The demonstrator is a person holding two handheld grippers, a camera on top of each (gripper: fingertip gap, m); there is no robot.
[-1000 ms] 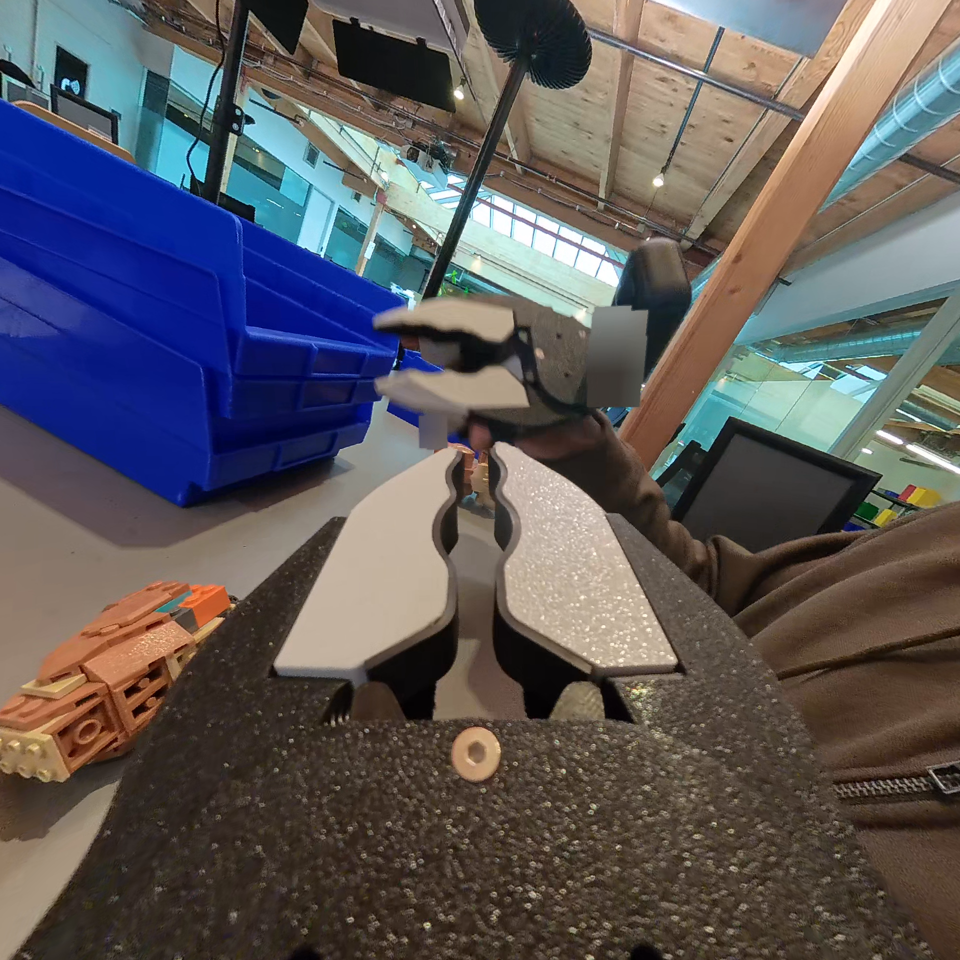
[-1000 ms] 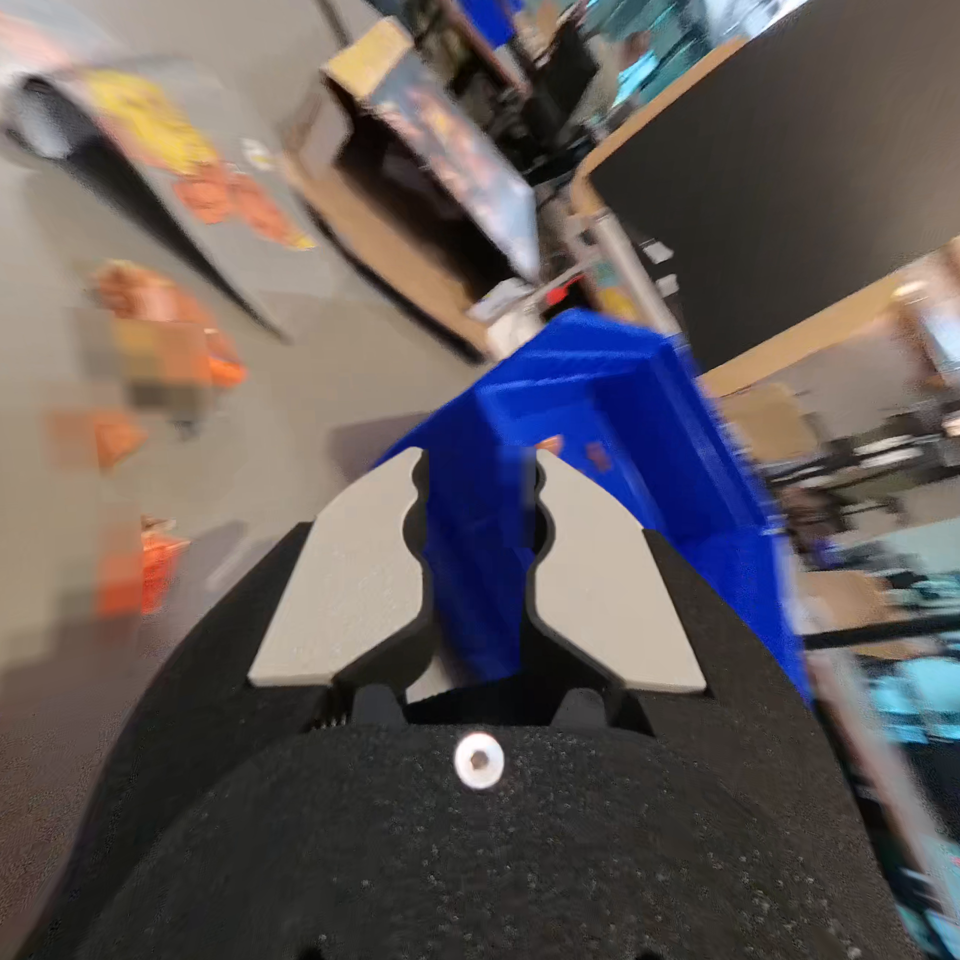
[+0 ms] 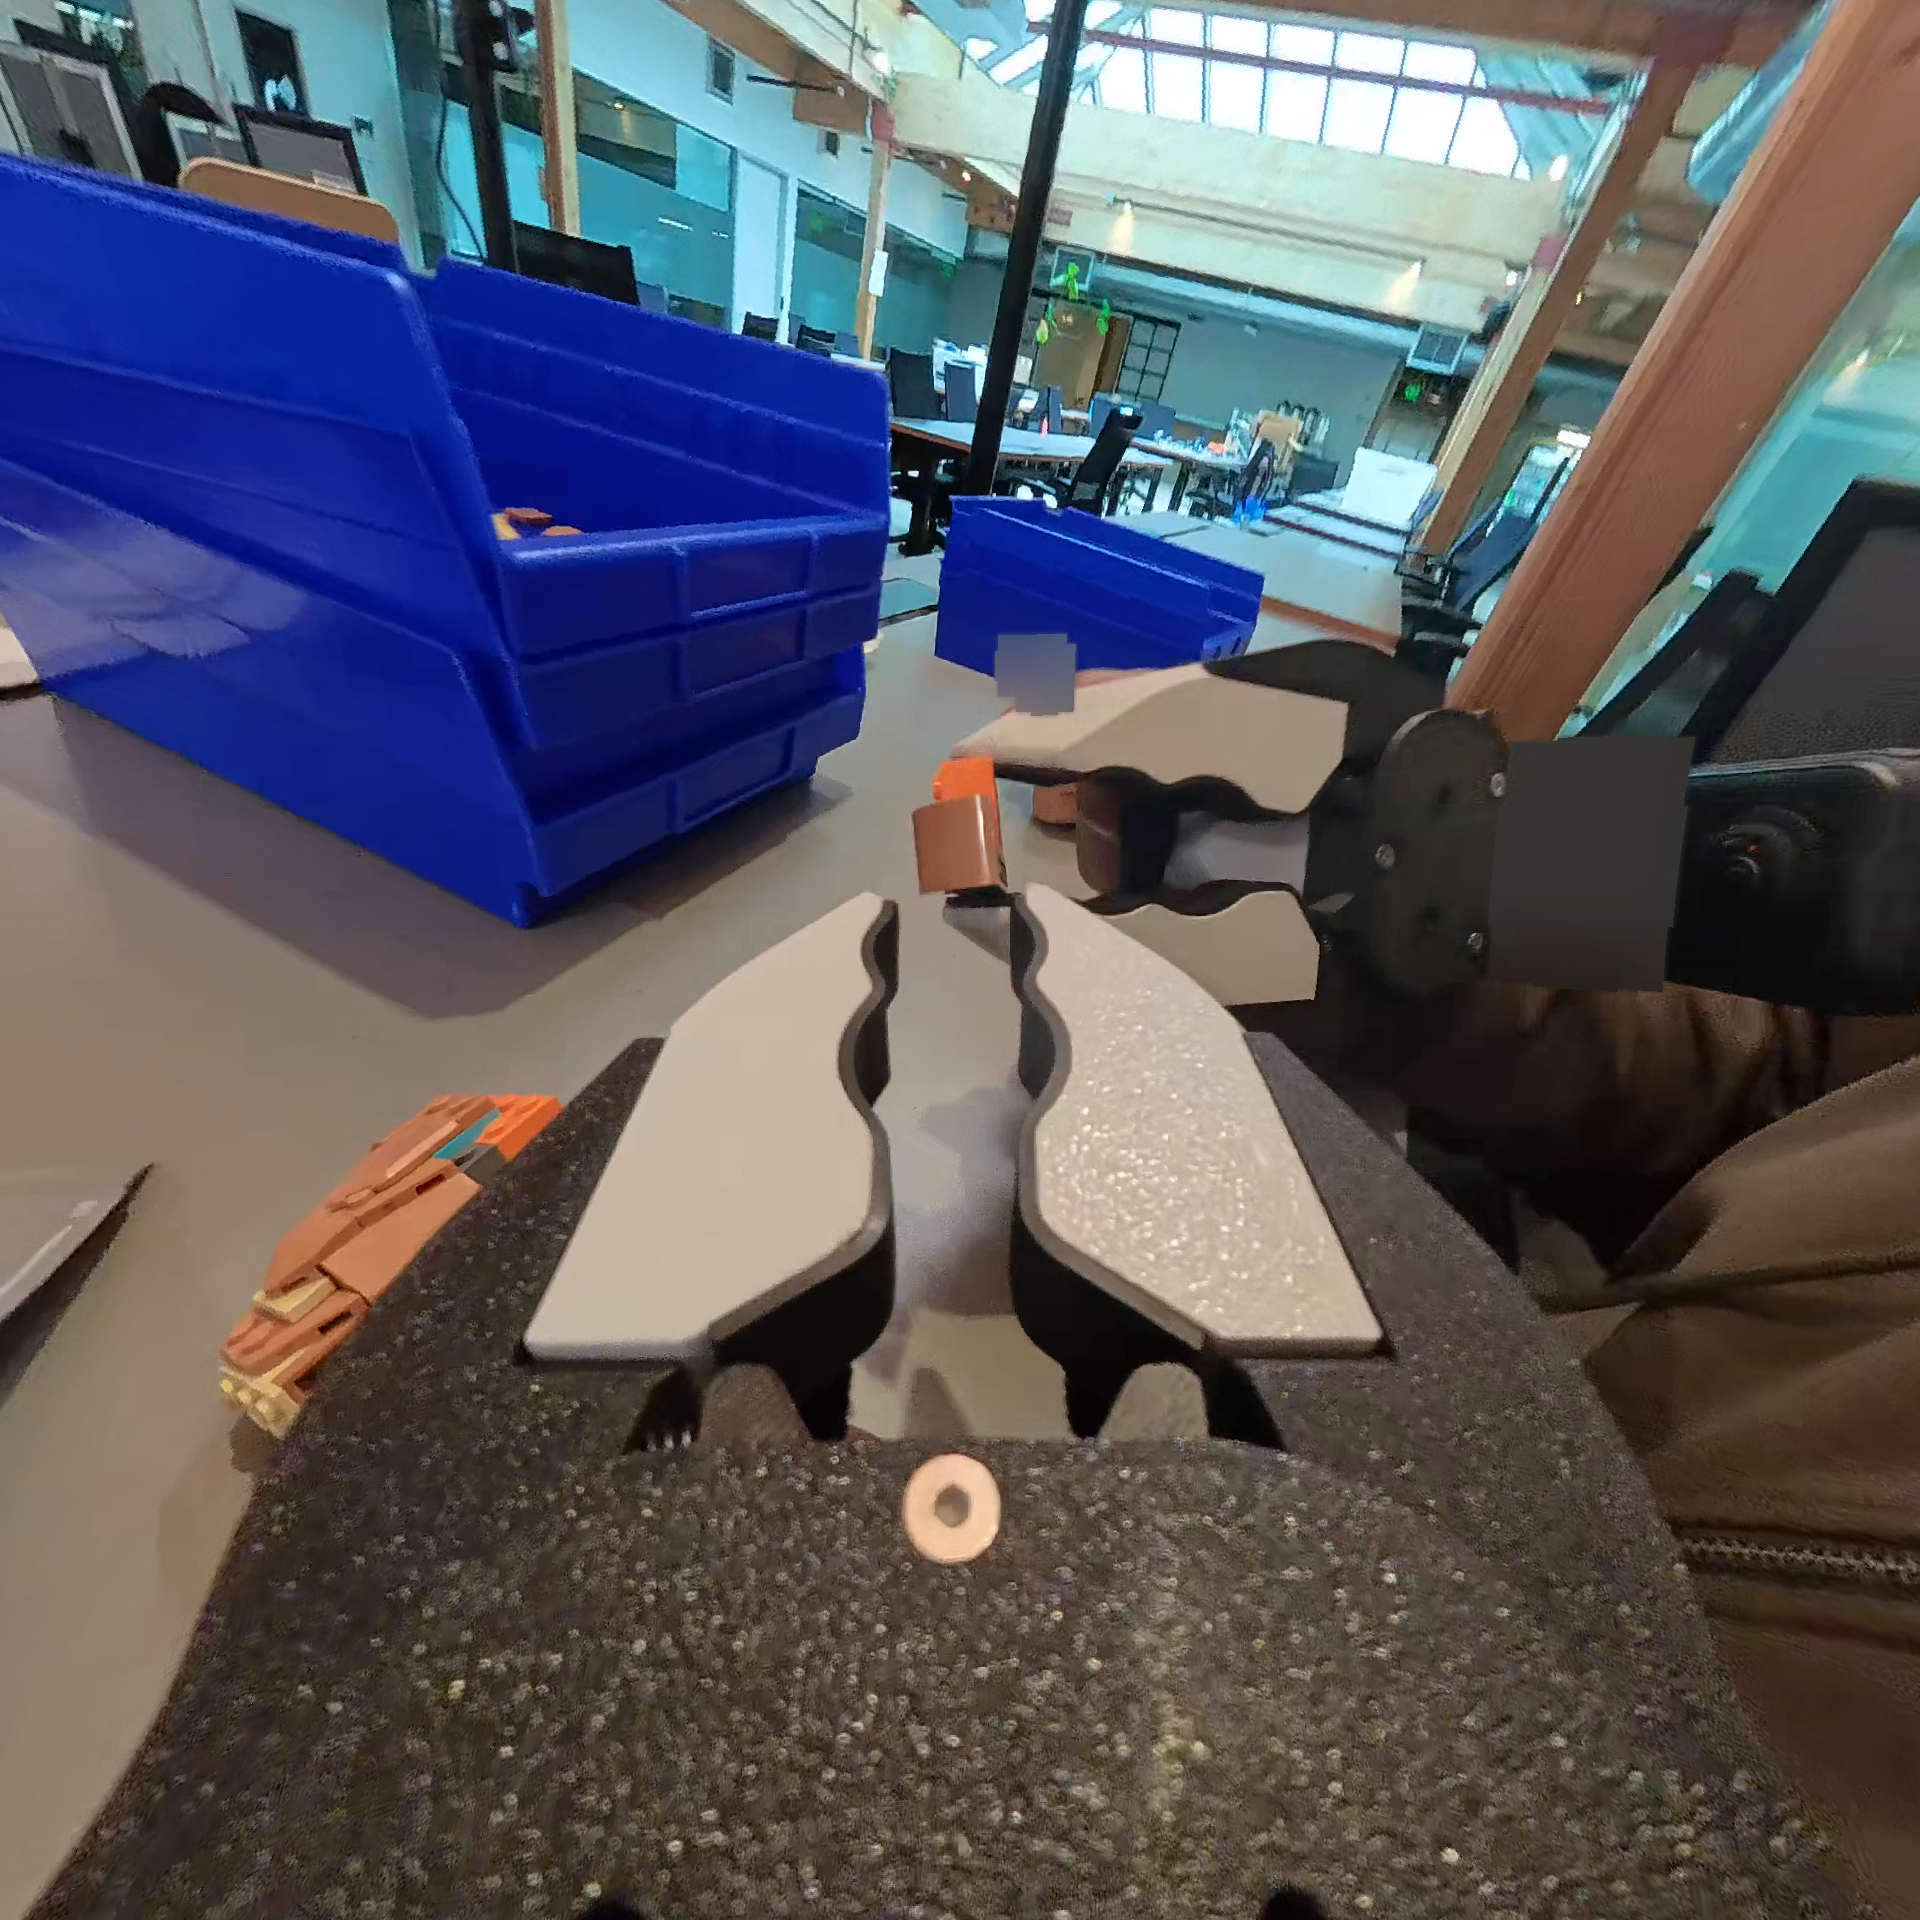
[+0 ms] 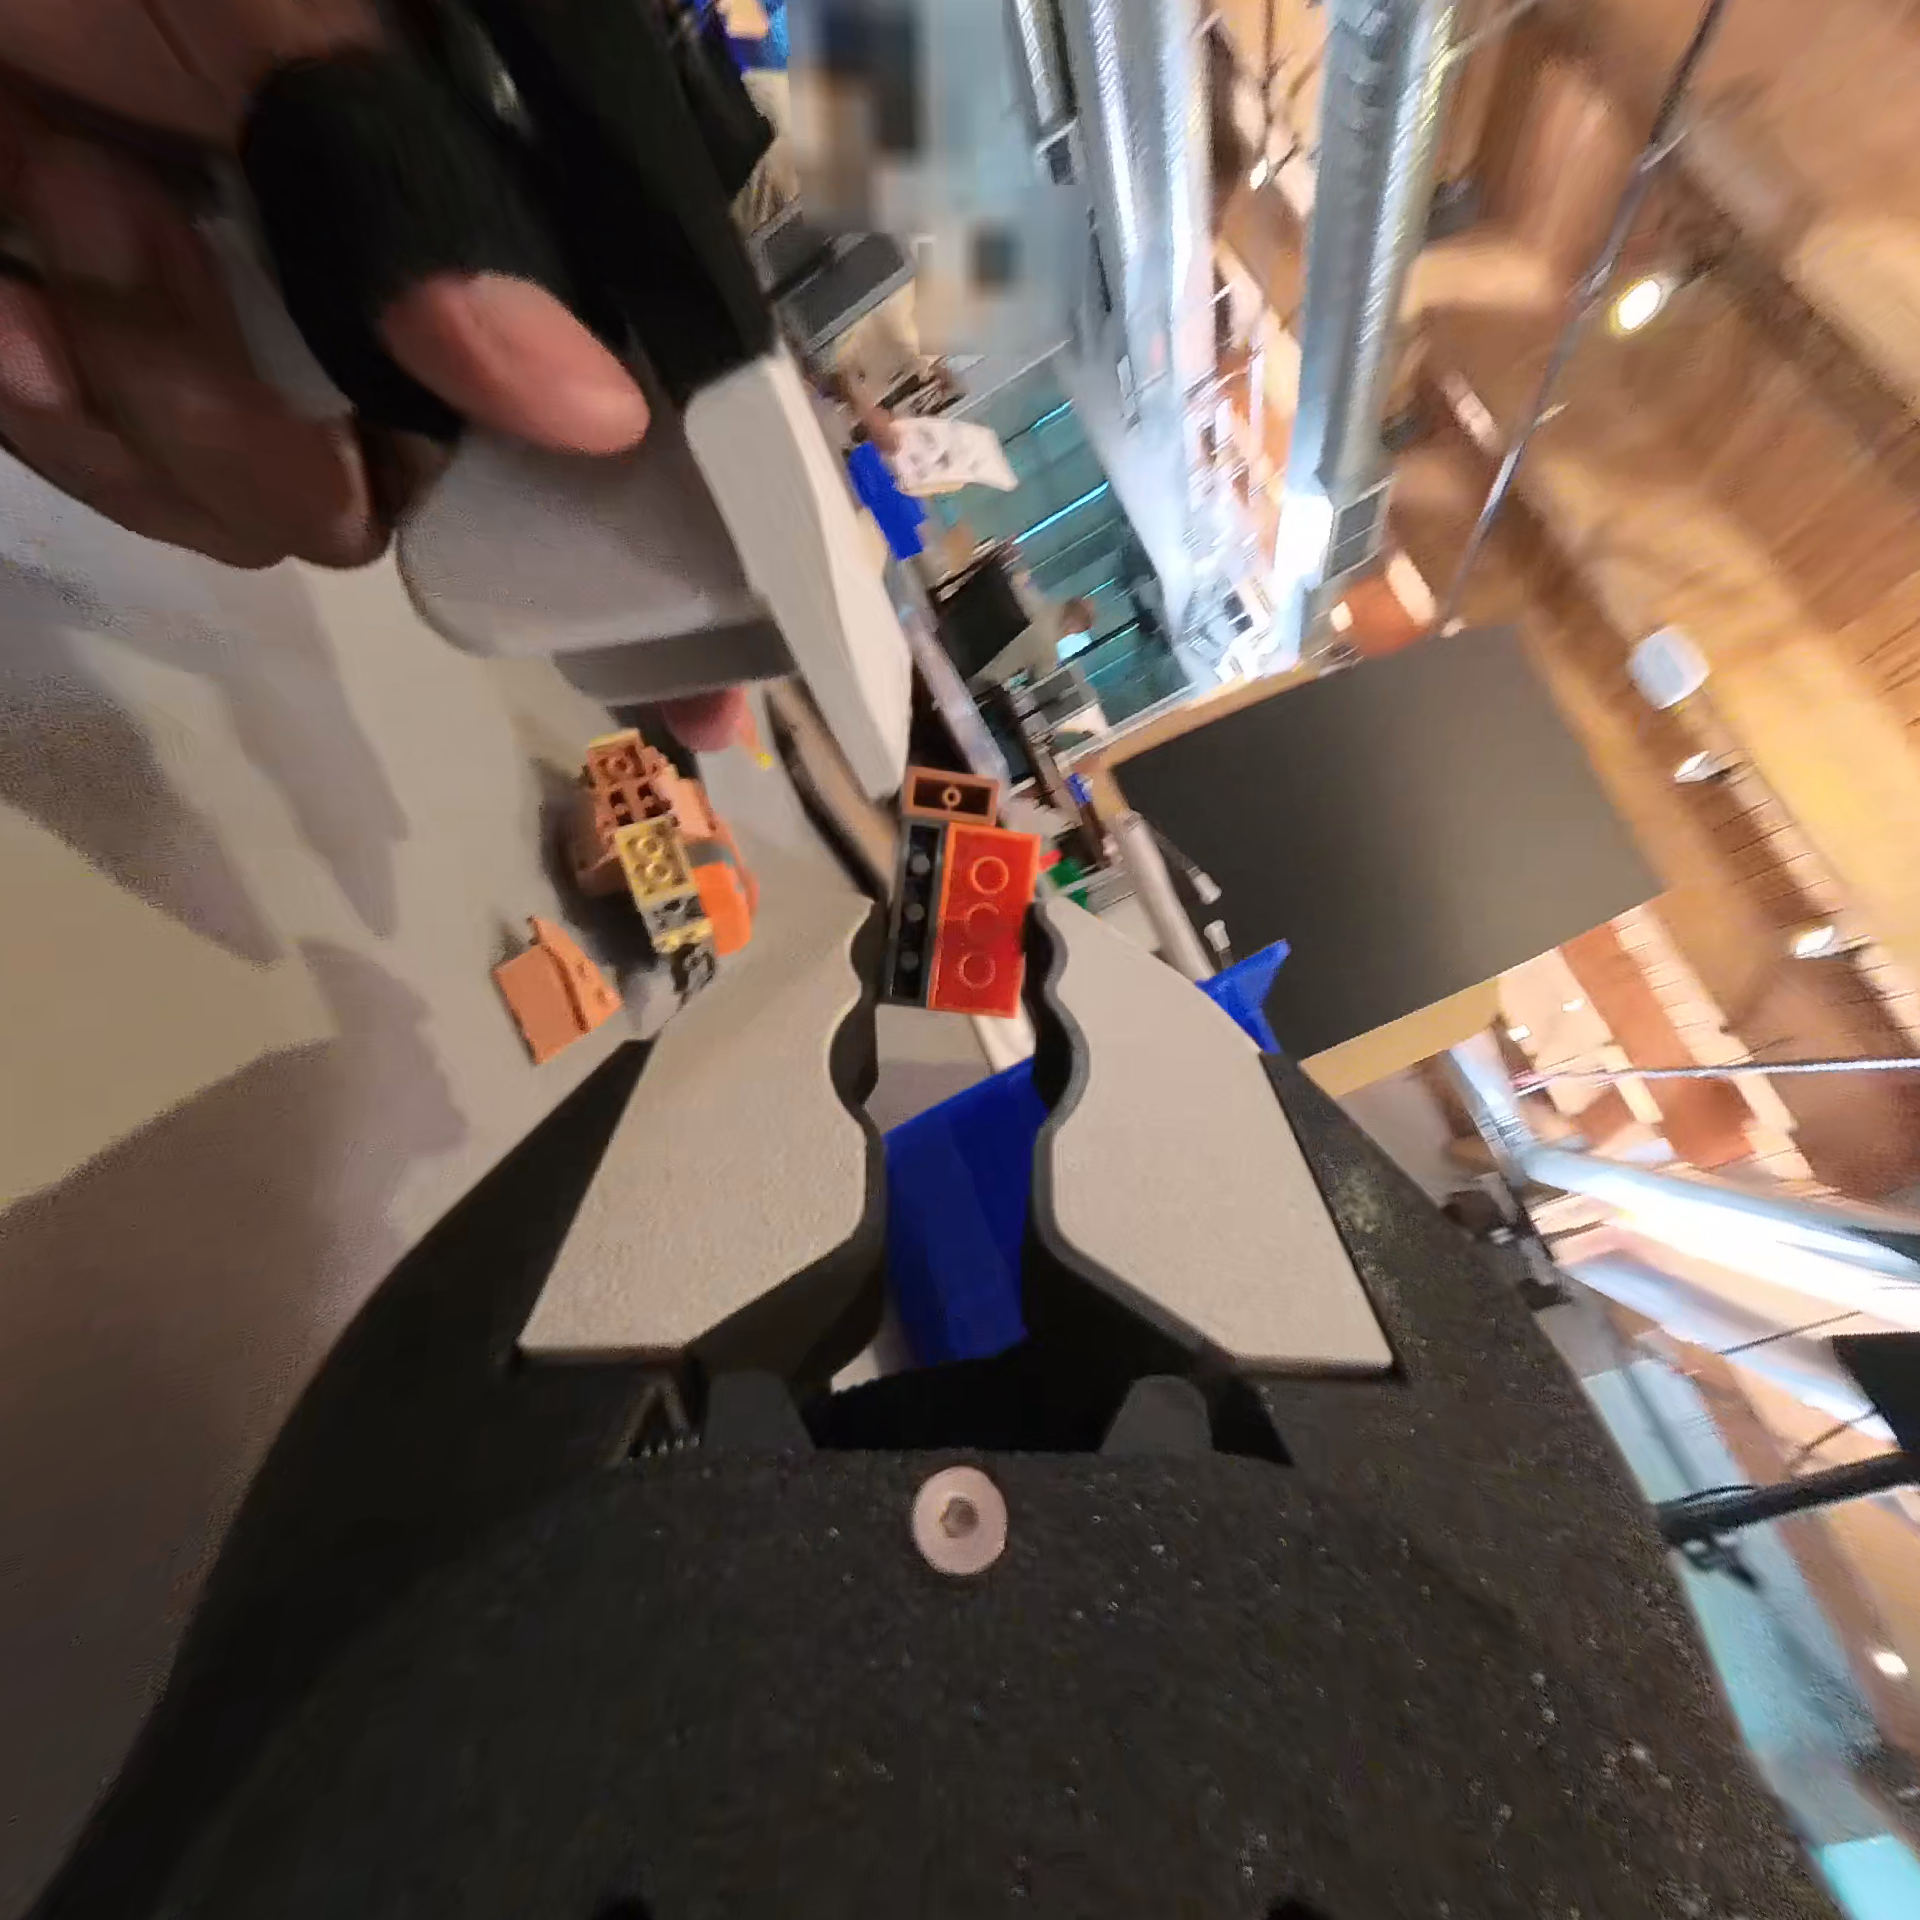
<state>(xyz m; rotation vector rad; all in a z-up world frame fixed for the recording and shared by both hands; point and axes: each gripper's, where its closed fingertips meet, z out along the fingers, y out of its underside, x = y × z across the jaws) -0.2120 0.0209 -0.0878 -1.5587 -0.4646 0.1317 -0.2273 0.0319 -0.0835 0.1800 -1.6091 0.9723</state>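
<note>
Right wrist view: right gripper (image 4: 954, 920) clamping brick cluster (image 4: 961, 914)

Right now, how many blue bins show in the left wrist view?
4: three blue bins nested in a stack at left, one farther bin behind the right gripper. Others may be hidden.

Stacked blue bins (image 3: 436, 582), brick pile (image 3: 364, 1226) on grey table (image 3: 208, 987)
</note>
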